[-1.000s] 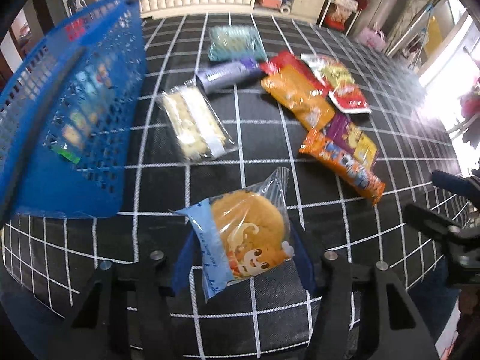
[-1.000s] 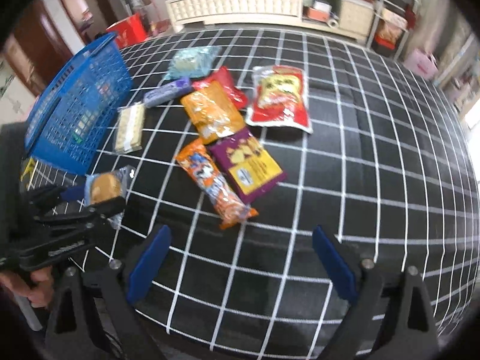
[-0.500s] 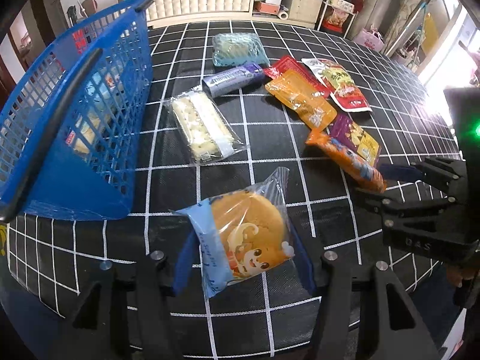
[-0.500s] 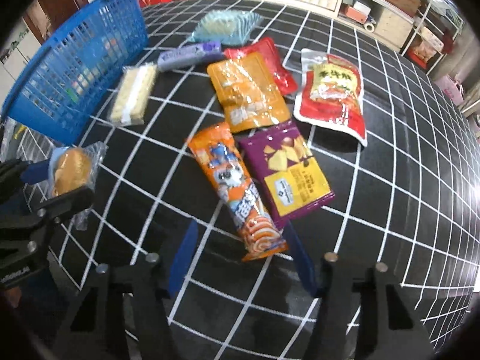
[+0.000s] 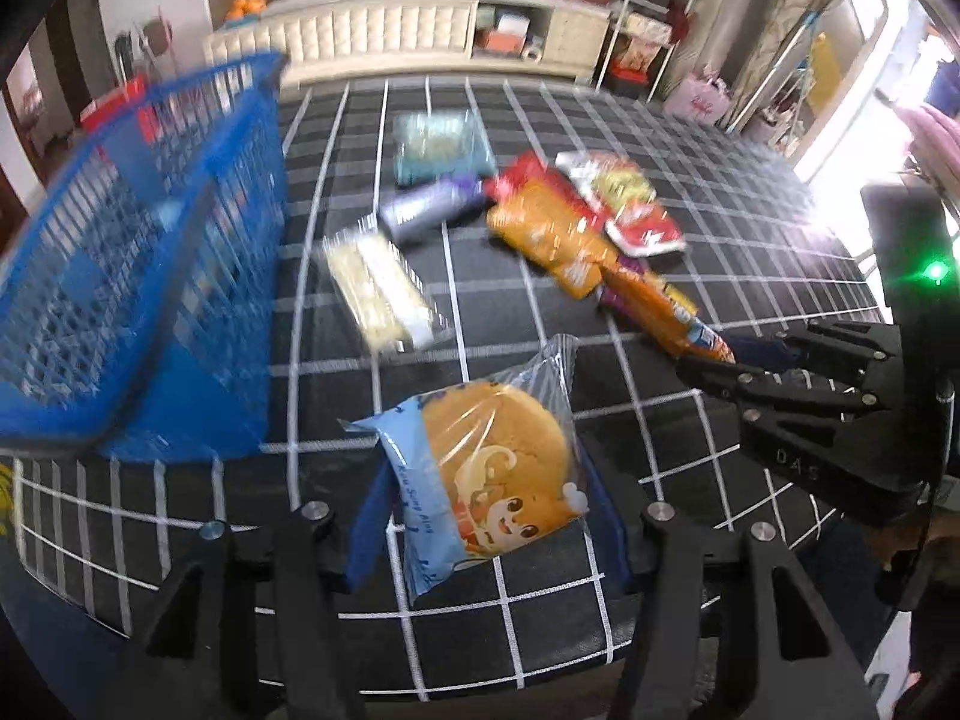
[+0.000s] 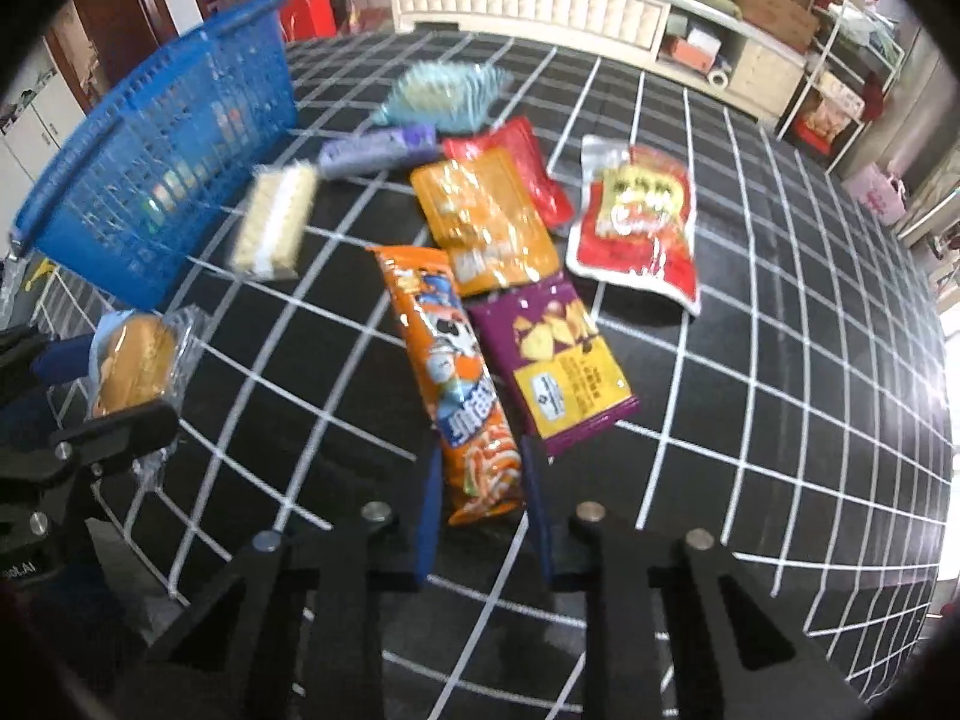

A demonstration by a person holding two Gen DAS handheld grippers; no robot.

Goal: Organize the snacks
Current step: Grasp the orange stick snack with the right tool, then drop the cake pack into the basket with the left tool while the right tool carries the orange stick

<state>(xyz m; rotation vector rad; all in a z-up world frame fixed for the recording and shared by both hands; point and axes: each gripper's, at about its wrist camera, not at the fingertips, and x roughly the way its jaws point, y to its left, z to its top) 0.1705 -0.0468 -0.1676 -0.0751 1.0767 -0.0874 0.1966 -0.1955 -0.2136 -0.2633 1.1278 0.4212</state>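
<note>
Both jaws are busy: left gripper [image 5: 487,531] pinches the bun packet [image 5: 489,477] by its lower edge, and right gripper [image 6: 480,516] closes around the tail of the orange snack pack [image 6: 453,372] on the checkered table [image 6: 750,420]. Both look light, crinkly and slippery; the bun probably squashes easily, so grabbing the wrapper edge seems safest.

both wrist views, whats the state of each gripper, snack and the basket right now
left gripper: shut on the round cake in a clear and blue wrapper
right gripper: fingers on either side of the long orange snack pack, near end
long orange snack pack: flat on the black checked cloth
purple chip bag: flat, sealed
blue plastic basket: upright, some packs inside
</note>
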